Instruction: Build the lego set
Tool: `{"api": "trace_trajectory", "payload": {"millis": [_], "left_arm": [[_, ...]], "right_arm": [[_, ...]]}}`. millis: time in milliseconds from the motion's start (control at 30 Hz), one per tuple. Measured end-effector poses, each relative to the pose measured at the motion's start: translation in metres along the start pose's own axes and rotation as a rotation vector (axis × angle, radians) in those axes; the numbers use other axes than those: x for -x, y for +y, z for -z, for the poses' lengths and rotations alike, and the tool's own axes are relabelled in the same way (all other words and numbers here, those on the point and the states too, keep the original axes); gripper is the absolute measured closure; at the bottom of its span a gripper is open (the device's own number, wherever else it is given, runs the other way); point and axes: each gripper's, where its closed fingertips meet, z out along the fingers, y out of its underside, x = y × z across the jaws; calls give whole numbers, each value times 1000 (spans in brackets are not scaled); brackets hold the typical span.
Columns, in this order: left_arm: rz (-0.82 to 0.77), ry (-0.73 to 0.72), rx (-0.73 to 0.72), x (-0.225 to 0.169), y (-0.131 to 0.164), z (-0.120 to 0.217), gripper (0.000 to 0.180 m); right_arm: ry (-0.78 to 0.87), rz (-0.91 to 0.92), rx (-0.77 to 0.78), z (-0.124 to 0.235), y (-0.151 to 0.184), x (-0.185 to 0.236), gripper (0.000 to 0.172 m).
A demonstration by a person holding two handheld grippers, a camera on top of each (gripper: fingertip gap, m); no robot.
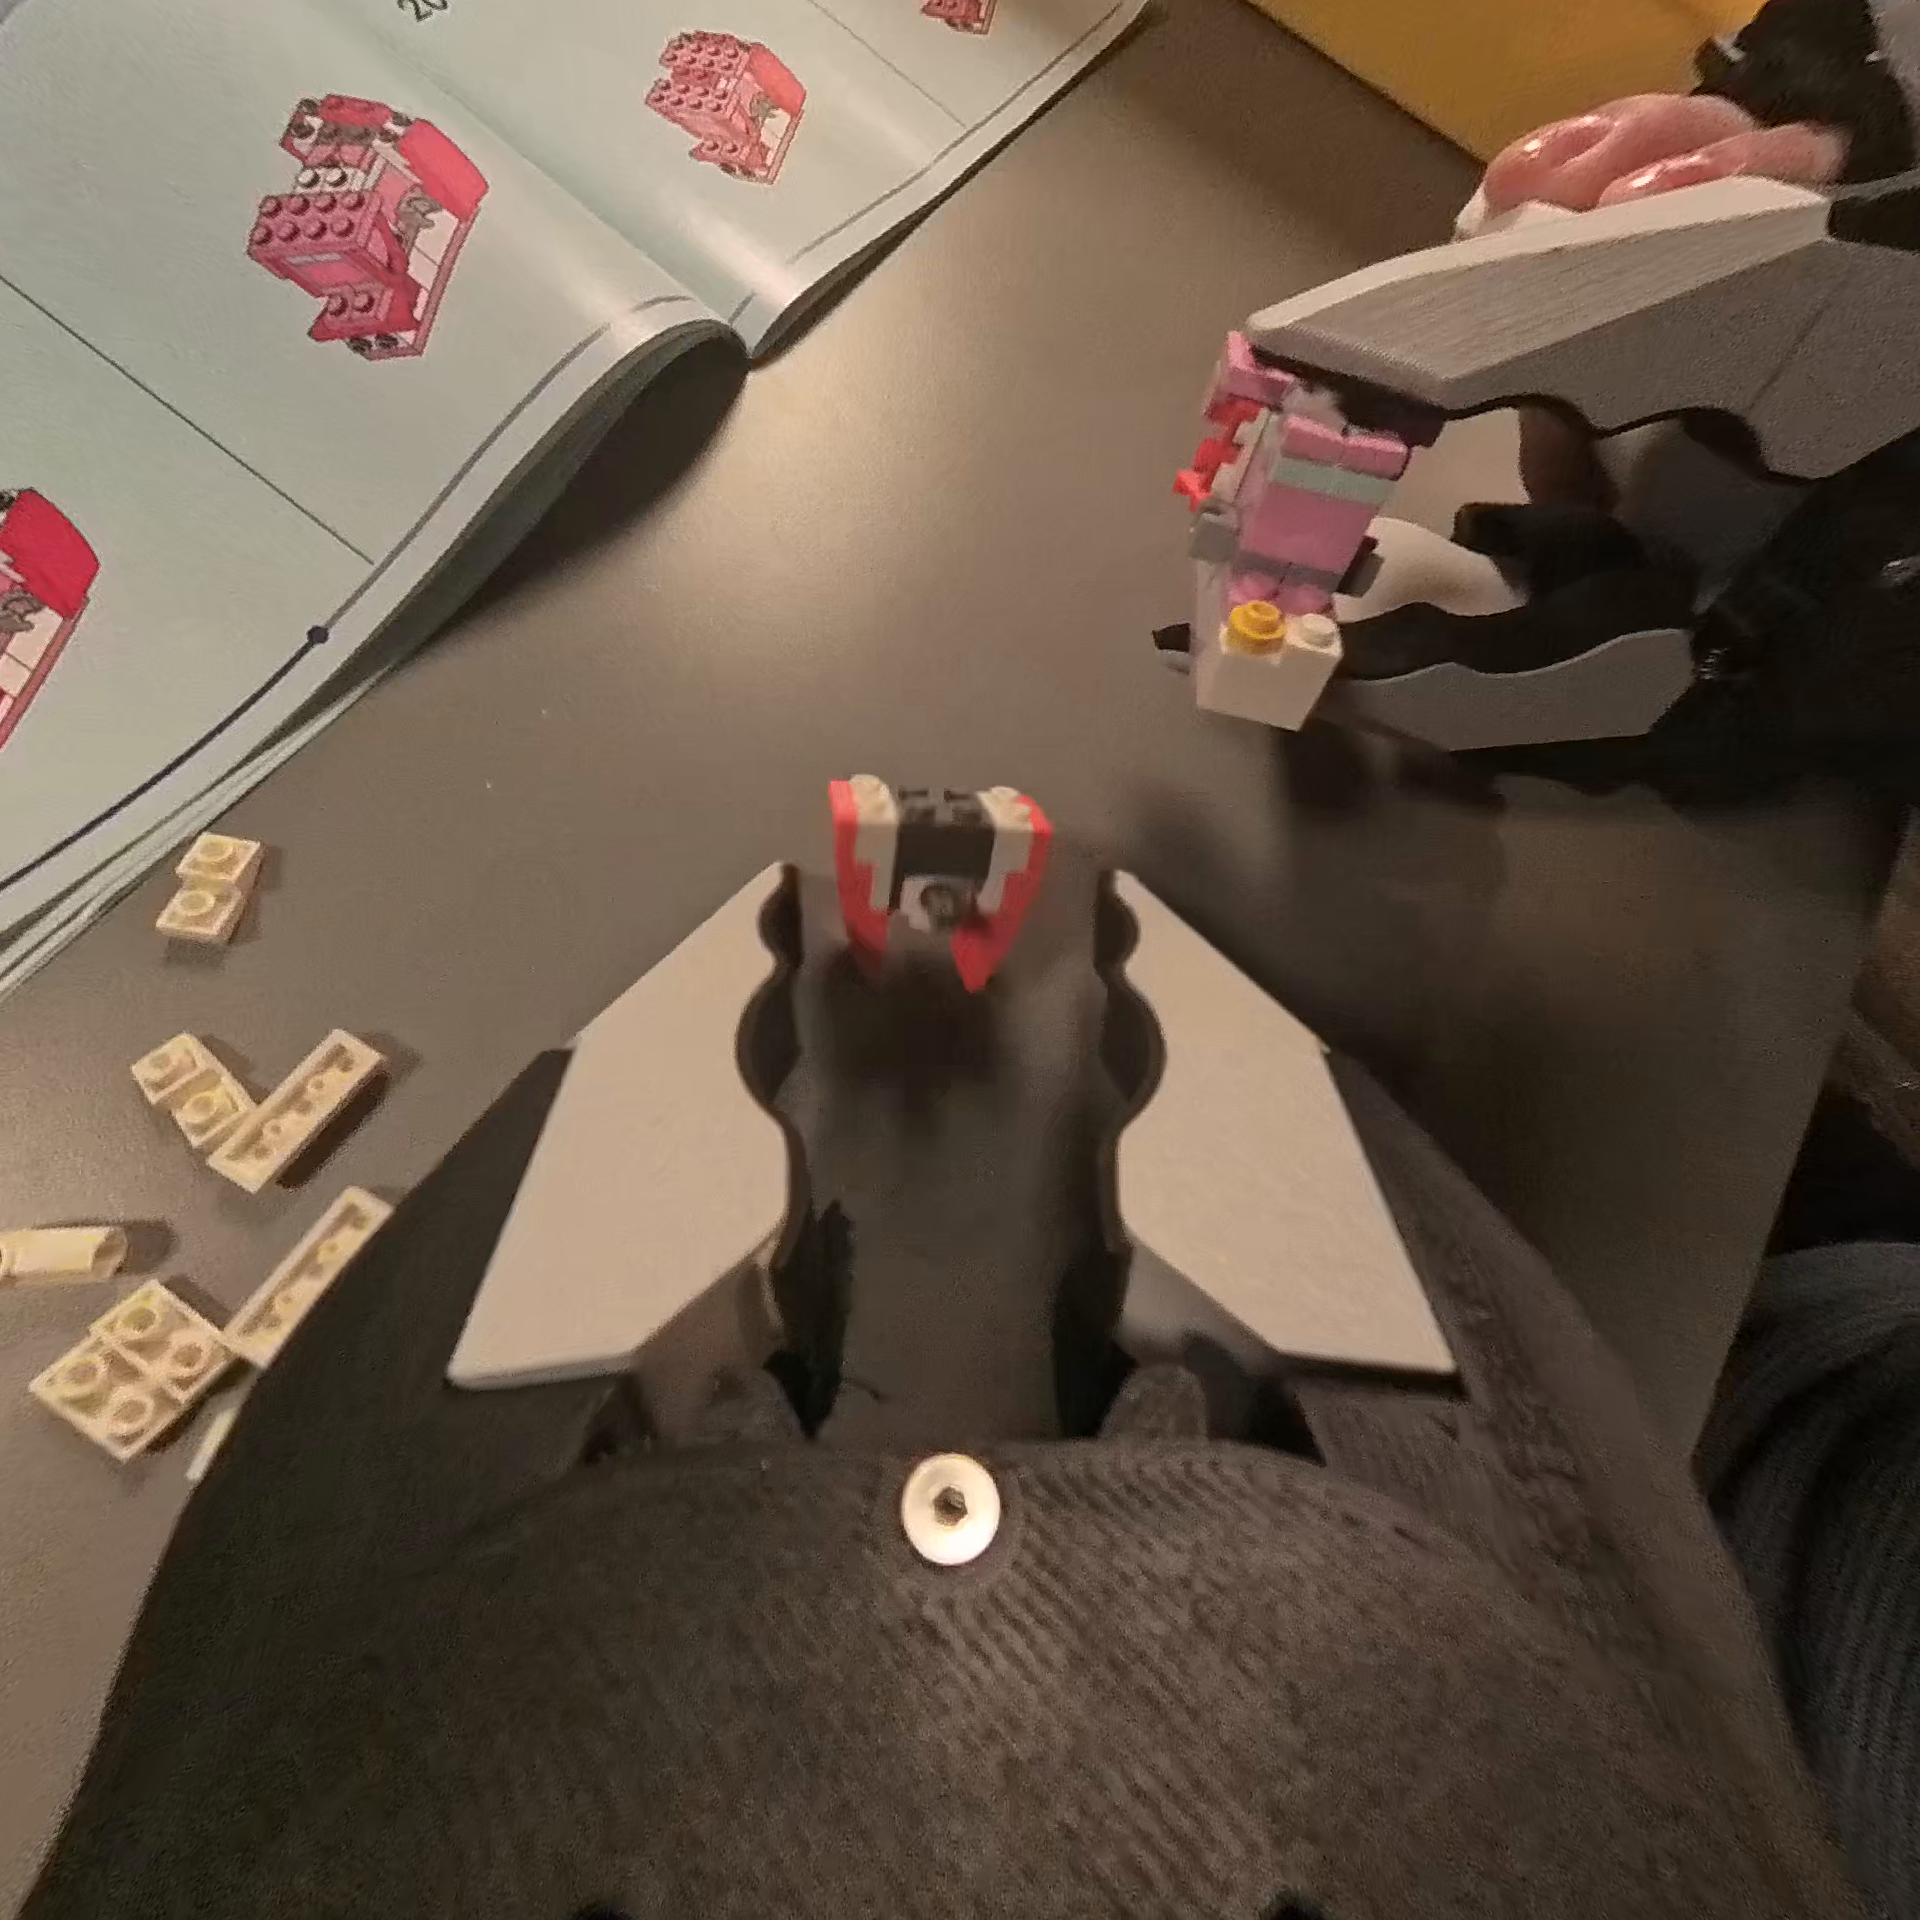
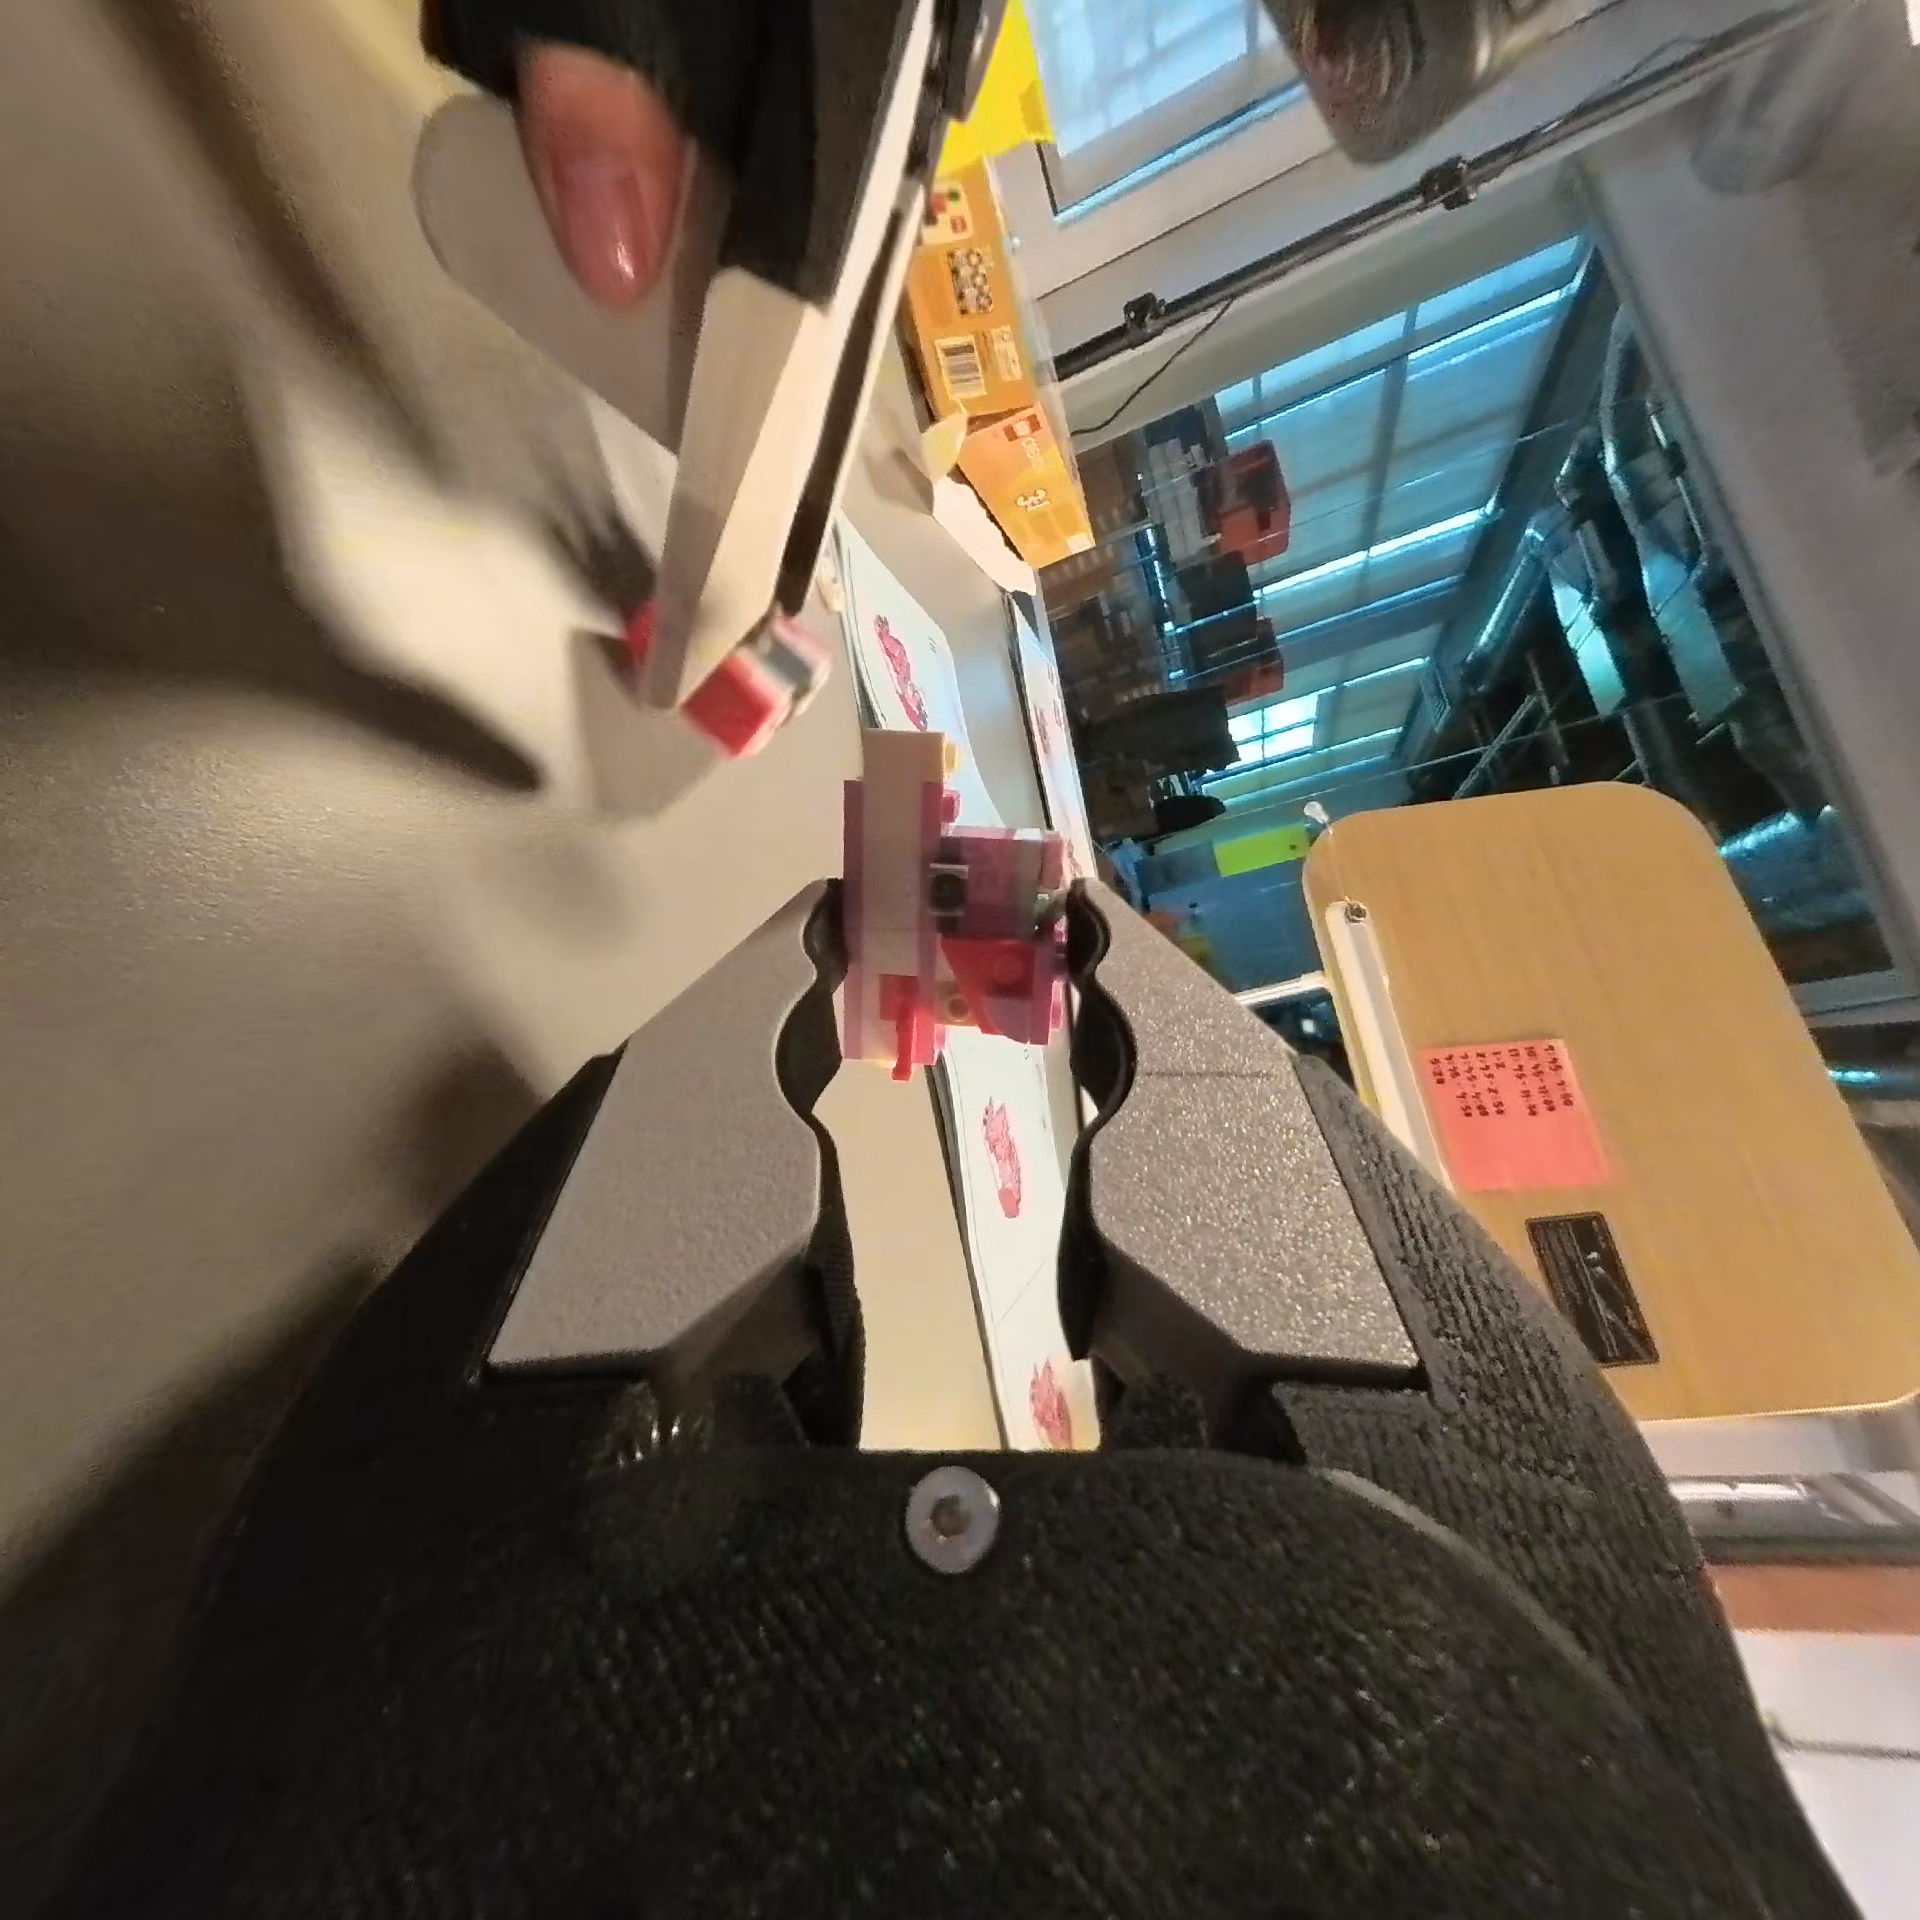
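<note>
- The left gripper (image 1: 943, 914) has its 2 grey fingers spread apart, released. A small red, white and black brick assembly (image 1: 940, 883) stands between the fingertips on the dark grey tabletop (image 1: 727, 623), with a visible gap on both sides, so nothing presses on it.
- The right gripper (image 2: 951, 935) is clenched on a pink and white brick build (image 2: 935, 935): both dark pads press against its sides. In the left wrist view this same pink and white build (image 1: 1288, 520) hangs above the table, held between the right gripper's upper and lower fingers, with a white brick bearing a small yellow stud (image 1: 1252, 618) at its lower end.
- An open pale blue instruction booklet (image 1: 364, 312) with pink model drawings lies on the table, well apart from the red assembly, beyond and to the left of it.
- Several loose cream-coloured flat brick plates (image 1: 208, 1195) lie scattered to the left of the left gripper, near the booklet's edge.
- Yellow cardboard boxes (image 2: 997, 353) stand at the far side of the table.
</note>
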Motion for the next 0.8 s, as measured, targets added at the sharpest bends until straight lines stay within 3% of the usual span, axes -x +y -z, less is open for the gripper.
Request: {"api": "trace_trajectory", "payload": {"millis": [100,167,267,433,600,800], "left_arm": [[-11,-52,-7,5,5,8,92],[-78,-104,-95,5,-6,19,86],[-131,37,-302,-36,-40,32,104],[-152,119,-277,-62,-50,11,131],[-205,40,-290,-58,-53,3,152],[-250,16,-362,-61,-58,6,152]], "right_arm": [[9,0,-9,1,-2,-1,130],[14,-6,-20,1,-4,-2,130],[17,-4,-41,2,-8,-1,130],[23,2,-59,4,-13,-1,130],[43,24,-68,6,-15,-3,130],[75,61,-77,8,-18,-8,131]]}}
